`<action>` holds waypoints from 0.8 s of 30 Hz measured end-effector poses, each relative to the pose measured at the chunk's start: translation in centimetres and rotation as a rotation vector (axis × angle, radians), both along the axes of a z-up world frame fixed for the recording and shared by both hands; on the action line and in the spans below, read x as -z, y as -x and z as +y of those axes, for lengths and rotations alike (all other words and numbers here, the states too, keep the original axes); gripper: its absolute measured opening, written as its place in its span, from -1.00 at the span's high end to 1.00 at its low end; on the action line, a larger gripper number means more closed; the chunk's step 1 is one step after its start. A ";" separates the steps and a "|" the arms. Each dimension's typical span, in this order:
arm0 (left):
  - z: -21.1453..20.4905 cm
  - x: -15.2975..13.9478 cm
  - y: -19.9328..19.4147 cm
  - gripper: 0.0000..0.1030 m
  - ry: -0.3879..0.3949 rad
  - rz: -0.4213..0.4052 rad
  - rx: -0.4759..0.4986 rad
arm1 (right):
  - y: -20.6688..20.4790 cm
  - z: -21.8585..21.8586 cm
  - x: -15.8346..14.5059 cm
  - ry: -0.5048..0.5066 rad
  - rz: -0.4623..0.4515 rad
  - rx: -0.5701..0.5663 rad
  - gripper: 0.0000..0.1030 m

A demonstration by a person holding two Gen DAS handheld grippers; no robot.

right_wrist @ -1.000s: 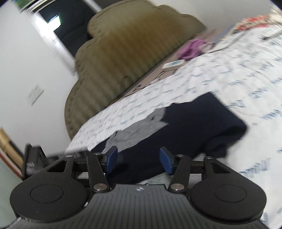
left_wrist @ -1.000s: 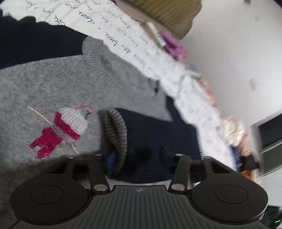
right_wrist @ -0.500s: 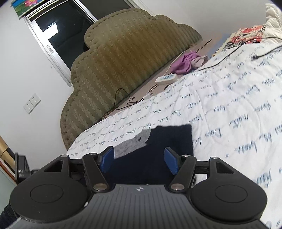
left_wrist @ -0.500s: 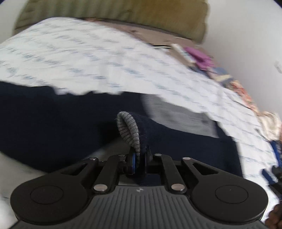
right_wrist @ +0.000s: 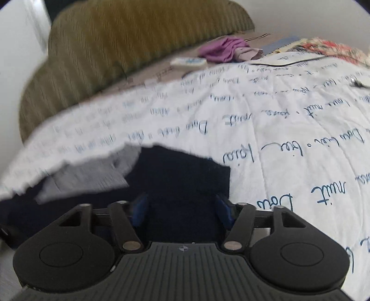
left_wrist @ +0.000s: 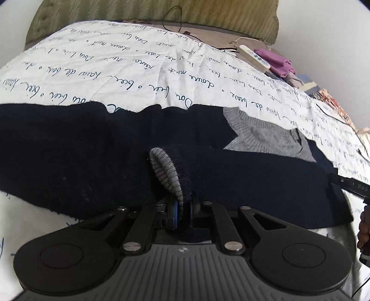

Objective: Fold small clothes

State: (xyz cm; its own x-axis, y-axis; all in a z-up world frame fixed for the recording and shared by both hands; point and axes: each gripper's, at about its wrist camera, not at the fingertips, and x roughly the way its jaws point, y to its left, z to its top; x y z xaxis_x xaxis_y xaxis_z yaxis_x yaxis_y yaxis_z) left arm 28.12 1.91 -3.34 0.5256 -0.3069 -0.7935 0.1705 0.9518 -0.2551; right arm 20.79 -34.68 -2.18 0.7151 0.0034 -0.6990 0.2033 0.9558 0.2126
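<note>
Left gripper [left_wrist: 182, 211] is clamped on the grey ribbed cuff [left_wrist: 165, 171] of a navy sleeve, blue pads pressed against the knit from both sides. Right gripper [right_wrist: 182, 208] is spread wide, nothing held between the pads, navy fabric lying beneath it.

The sweater [left_wrist: 92, 148] is spread flat across the bed, navy with a grey neck panel [left_wrist: 266, 136] seen toward the right in the left view. In the right view the same sweater [right_wrist: 185, 176] is seen blurred, grey patch to the left.

A white remote [left_wrist: 254, 58] and a purple cloth [left_wrist: 277, 61] are seen just beside each other near the headboard, well apart from the sweater. A black cable [left_wrist: 175, 20] is seen hanging over the headboard edge.

The surface is a white quilt [left_wrist: 138, 76] printed with blue handwriting. An olive padded headboard [right_wrist: 127, 39] and plain white wall [left_wrist: 323, 34] are seen behind it.
</note>
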 end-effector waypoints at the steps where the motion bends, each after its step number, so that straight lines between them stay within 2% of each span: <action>1: 0.1 0.0 0.1 0.78 0.000 -0.006 0.000 | 0.0 0.7 0.2 0.056 0.001 -0.023 -0.08; 3: 0.4 -0.4 0.5 0.69 -0.003 -0.024 0.000 | 0.2 1.5 0.7 0.135 -0.003 -0.059 -0.15; 6: 1.5 -2.2 1.8 0.62 -0.034 -0.091 -0.059 | 0.7 1.5 0.0 0.157 -0.014 -0.051 -0.15; 8: 2.4 -4.1 3.1 0.60 -0.062 -0.178 -0.111 | 2.1 1.6 -1.7 0.191 -0.087 -0.010 -0.19; 9: 2.8 -4.8 3.7 0.51 -0.072 -0.222 -0.137 | 2.8 2.0 -2.7 0.205 -0.140 -0.006 -0.23; 11: 2.6 -5.9 4.4 0.36 -0.070 -0.301 -0.167 | 4.0 3.0 -4.2 0.187 -0.222 -0.025 -0.37; 12: 1.9 -6.0 4.6 0.36 -0.053 -0.322 -0.148 | 3.9 3.6 -4.4 0.162 -0.226 -0.051 -0.44; 14: -0.1 -5.4 4.3 0.36 -0.021 -0.314 -0.068 | 3.2 5.2 -3.8 0.125 -0.192 -0.124 -0.45; 16: -2.2 -3.9 3.9 0.36 -0.023 -0.302 -0.005 | 2.1 6.6 -2.5 0.137 -0.143 -0.150 -0.44; 18: -3.9 -2.0 3.5 0.36 -0.096 -0.293 0.008 | 1.4 7.3 -1.0 0.141 -0.101 -0.138 -0.44; 20: -3.9 0.0 2.7 0.36 -0.123 -0.240 0.005 | 1.2 7.0 0.5 0.138 -0.060 -0.119 -0.49; 21: -3.5 0.9 2.3 0.37 -0.109 -0.223 -0.001 | 1.5 7.0 1.2 0.144 -0.077 -0.122 -0.54; 24: -2.9 1.5 2.8 0.36 -0.099 -0.269 0.021 | 2.5 7.1 1.8 0.142 -0.118 -0.138 -0.62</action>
State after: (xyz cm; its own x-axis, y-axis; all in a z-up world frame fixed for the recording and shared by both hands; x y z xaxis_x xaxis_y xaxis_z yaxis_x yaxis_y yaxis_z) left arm 25.37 -1.02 -4.83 0.7157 -0.2480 -0.6529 0.2398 0.9653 -0.1039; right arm 18.31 -27.56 -3.96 0.7915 0.0141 -0.6110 0.0507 0.9948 0.0886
